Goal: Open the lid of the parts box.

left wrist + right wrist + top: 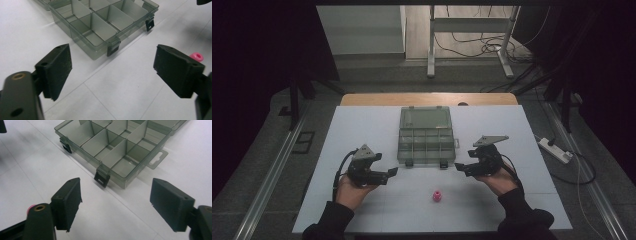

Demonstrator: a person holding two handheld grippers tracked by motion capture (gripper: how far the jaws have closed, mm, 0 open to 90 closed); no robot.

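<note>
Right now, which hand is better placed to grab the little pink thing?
Probably the right gripper. In the high view the pink bead lies on the table slightly nearer it than the left gripper. Both stand open and empty.

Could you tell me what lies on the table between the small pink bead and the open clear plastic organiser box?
Nothing: bare white table separates pink bead from organiser box, per the high view.

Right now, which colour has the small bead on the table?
Pink. The bead shows best in the high view, on the white table.
</note>
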